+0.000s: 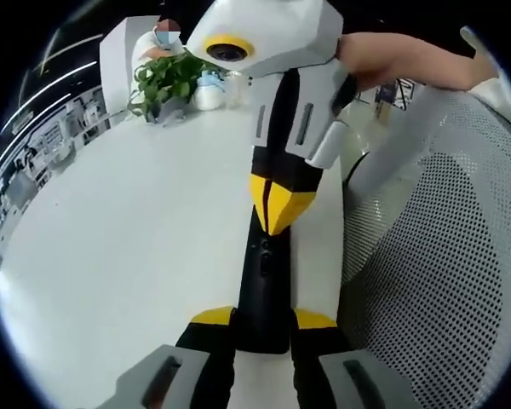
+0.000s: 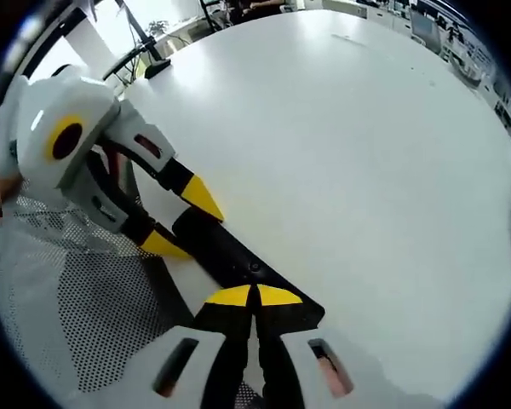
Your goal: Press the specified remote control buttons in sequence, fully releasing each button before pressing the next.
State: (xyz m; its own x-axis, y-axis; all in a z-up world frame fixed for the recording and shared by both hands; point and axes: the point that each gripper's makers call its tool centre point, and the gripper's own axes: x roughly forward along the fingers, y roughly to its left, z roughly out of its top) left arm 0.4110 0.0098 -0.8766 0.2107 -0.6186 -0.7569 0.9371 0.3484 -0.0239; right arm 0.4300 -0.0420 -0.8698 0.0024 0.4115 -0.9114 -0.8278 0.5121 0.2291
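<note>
The remote (image 1: 262,281) is a long black bar lying on the white tabletop (image 1: 128,247), near its edge. In the left gripper view, the near end of the remote is seated between the 2 yellow tips of the left tongs (image 1: 262,319), which are clenched on it. The right tongs (image 1: 278,200) are seen entering from beyond, tips closed together and set down on the upper face of the remote.

In the right gripper view, the right tongs (image 2: 255,296) are shut, tips touching the remote (image 2: 230,251). The left tongs (image 2: 183,220) straddle its far end. A mesh chair (image 1: 443,247) stands beside the tabletop. A plant (image 1: 166,81) stands far beyond the left tongs.
</note>
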